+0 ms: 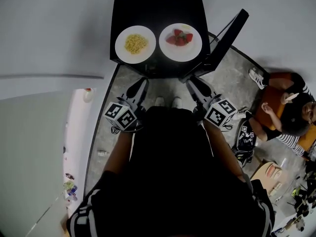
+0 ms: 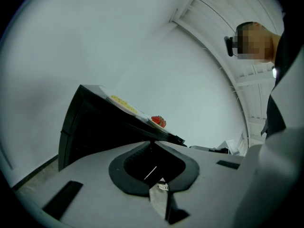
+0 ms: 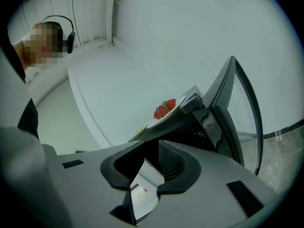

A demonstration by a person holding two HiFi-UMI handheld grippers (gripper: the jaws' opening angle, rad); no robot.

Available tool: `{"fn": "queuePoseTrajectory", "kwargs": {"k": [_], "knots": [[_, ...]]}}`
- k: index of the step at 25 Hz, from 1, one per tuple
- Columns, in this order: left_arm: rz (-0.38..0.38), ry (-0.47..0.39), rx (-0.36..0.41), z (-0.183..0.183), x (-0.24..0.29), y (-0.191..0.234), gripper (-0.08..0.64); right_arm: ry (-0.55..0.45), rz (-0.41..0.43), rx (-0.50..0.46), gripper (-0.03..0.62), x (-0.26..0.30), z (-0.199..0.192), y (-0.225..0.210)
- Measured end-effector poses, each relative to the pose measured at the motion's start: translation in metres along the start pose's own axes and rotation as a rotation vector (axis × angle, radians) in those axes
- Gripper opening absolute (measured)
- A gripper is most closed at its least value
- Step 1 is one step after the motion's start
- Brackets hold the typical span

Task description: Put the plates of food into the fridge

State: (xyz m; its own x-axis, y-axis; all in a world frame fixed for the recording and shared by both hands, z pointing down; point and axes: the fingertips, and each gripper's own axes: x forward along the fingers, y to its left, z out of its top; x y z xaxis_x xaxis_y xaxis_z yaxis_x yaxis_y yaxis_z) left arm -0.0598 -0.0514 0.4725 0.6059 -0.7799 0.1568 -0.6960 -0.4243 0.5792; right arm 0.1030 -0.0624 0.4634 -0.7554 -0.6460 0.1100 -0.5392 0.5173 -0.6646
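Two white plates rest on top of a low black fridge (image 1: 158,6): one with yellow corn (image 1: 135,44) on the left, one with strawberries (image 1: 180,42) on the right. The fridge door (image 1: 224,38) stands swung open on the right. Both grippers hover in front of the fridge, below the plates. My left gripper (image 1: 141,84) is shut and empty. My right gripper (image 1: 191,83) is open, close to the door's lower edge, with nothing between its fingers. The left gripper view shows the corn plate (image 2: 122,102) and strawberries (image 2: 158,121); the right gripper view shows the strawberry plate (image 3: 166,110) and door (image 3: 230,103).
A person (image 1: 286,112) sits on the floor to the right, with a black bag (image 1: 245,137) and scattered items nearby. A white wall stands behind the fridge. A pale panel (image 1: 29,147) fills the left side, with small items on the floor beside it.
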Motion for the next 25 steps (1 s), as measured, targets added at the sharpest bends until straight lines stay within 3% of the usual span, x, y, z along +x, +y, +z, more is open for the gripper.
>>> {"fn": "queuePoseTrajectory", "kwargs": {"k": [11, 17, 20, 25], "knots": [[-0.119, 0.014, -0.069, 0.005, 0.001, 0.008, 0.023, -0.066, 0.023, 0.148, 0.089, 0.024, 0.006, 0.007], [-0.139, 0.003, -0.129, 0.011, 0.001, 0.011, 0.026, -0.112, 0.032, 0.223, 0.089, 0.034, 0.015, 0.008], [-0.154, 0.003, -0.155, 0.011, 0.001, 0.011, 0.107, -0.124, 0.035, 0.238, 0.089, 0.039, 0.018, 0.01], [-0.168, 0.018, -0.151, 0.011, 0.002, 0.011, 0.107, -0.137, 0.026, 0.264, 0.091, 0.042, 0.02, 0.006]]}}
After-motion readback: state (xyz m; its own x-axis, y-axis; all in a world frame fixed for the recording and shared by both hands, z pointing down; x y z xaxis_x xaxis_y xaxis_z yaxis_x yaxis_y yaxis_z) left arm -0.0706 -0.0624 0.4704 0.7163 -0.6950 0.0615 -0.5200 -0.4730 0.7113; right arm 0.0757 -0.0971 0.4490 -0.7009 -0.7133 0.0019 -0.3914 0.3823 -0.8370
